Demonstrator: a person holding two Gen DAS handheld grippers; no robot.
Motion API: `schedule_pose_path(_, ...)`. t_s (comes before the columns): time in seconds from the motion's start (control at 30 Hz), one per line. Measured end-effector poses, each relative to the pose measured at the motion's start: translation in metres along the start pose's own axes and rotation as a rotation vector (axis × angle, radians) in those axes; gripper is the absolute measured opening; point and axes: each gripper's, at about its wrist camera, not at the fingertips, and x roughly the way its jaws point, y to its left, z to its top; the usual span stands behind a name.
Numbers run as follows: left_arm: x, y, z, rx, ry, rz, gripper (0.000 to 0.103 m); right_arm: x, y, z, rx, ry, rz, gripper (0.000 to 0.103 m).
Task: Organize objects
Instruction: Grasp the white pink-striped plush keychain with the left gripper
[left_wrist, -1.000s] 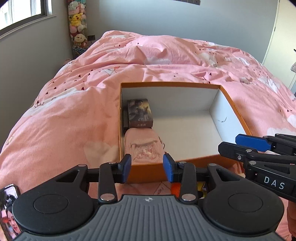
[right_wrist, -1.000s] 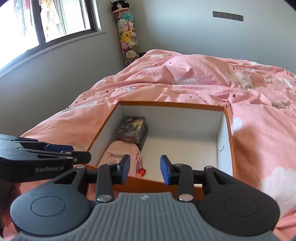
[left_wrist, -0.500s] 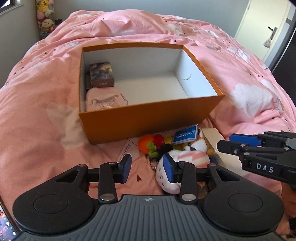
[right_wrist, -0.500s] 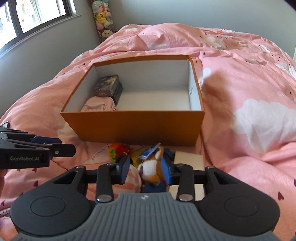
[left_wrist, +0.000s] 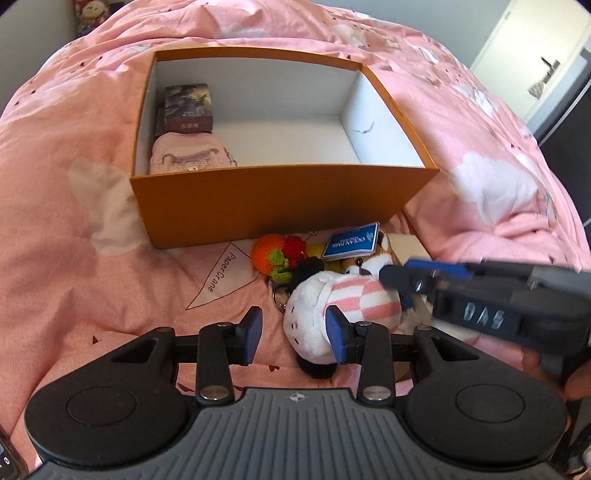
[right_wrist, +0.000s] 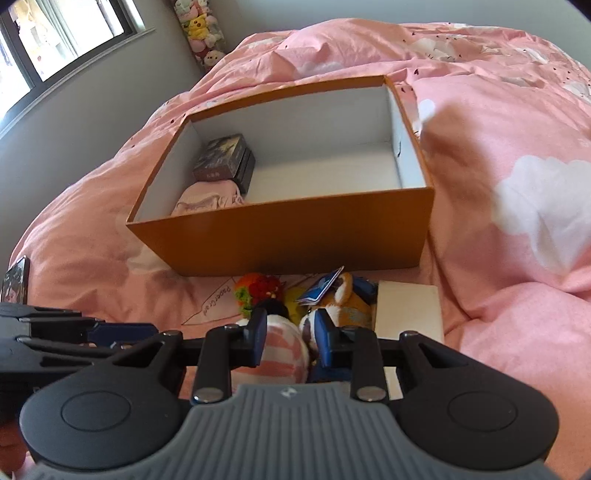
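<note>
Both grippers have dropped from box height to the pile of toys lying on the bed in front of it. Nearest, the right gripper (right_wrist: 289, 341) has just been closing its fingers and now straddles the top of the pink-and-white striped plush (left_wrist: 332, 306); whether the pads already press it I cannot tell. Just to its left, the left gripper (left_wrist: 293, 338) hangs part-open and holds nothing, one finger in front of the plush's white face, the other over bare quilt.

Beyond the plush lie the things still to be put away, packed together: a brown-and-white stuffed dog (right_wrist: 341, 299), a blue card pack (left_wrist: 351, 242), an orange crocheted charm (left_wrist: 273, 254) and a flat white box (right_wrist: 408, 308).

Farther on, the orange box (left_wrist: 280, 206) stands open on the pink quilt (left_wrist: 74, 147). Only two things are stowed, both against its left wall: a pink fabric pouch (left_wrist: 188, 157) and a dark card box (left_wrist: 188, 109) behind it. Most of the floor is free, so I judge the job under half done.
</note>
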Motion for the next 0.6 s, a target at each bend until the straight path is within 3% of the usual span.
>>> schedule_pose_path(0.17,0.001,0.001,0.002,-0.039,0.015,-0.032,0.043,0.001,0.006,-0.01,-0.027,0.077,0.063,0.018)
schedule_pose_path(0.33,0.011,-0.002,-0.002,-0.047,0.069,-0.056,0.043,0.003,0.016,-0.024,-0.04,0.184,0.16,0.018)
schedule_pose_path(0.47,0.022,-0.007,-0.004,-0.049,0.115,-0.068,0.054,0.009,0.023,-0.031,-0.058,0.245,0.201,0.018)
schedule_pose_path(0.6,0.038,-0.015,-0.007,-0.033,0.182,-0.028,0.06,0.011,0.026,-0.035,-0.073,0.273,0.211,0.018)
